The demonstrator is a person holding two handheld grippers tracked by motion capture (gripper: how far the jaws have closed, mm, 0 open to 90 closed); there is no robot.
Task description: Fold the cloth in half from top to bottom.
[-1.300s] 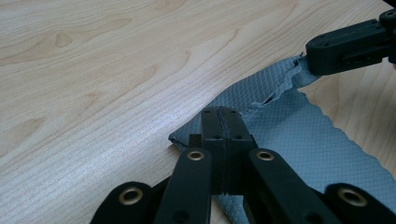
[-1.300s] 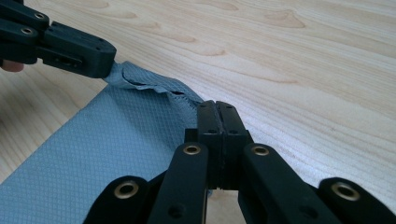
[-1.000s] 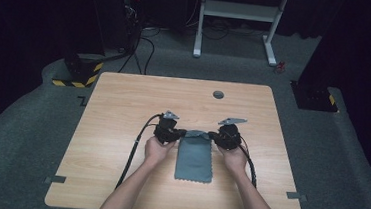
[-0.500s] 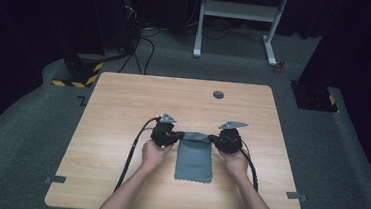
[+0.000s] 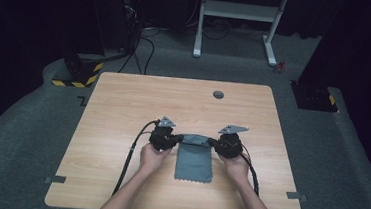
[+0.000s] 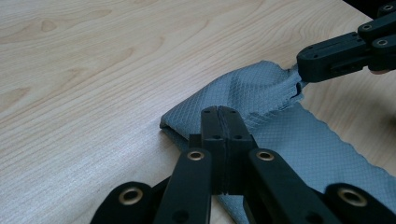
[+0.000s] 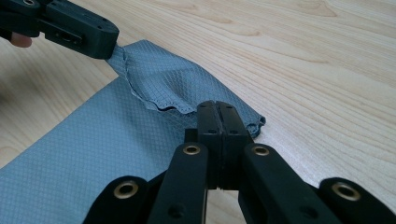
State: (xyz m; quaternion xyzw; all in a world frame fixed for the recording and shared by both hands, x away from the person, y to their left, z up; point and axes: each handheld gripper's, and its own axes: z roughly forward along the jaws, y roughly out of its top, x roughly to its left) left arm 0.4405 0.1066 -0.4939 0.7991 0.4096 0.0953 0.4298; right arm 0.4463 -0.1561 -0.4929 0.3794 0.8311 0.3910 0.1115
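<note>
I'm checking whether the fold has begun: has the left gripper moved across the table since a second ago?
No. In the high view the left gripper sits as far from the table's round grommet as before, shut on the grey cloth's far corner.

High view is looking fwd and down from above the person's side, well back, taking in the whole table (image 5: 123, 109) plus floor beyond. Left gripper view is riding low on the left gripper (image 6: 219, 116), looking along its jaws, v. close to the grey cloth (image 6: 280, 135). Right gripper view is doing likewise on the right gripper (image 7: 217, 112). Both gripper views are sharing the cloth's lifted edge and are facing each other's gripper.
</note>
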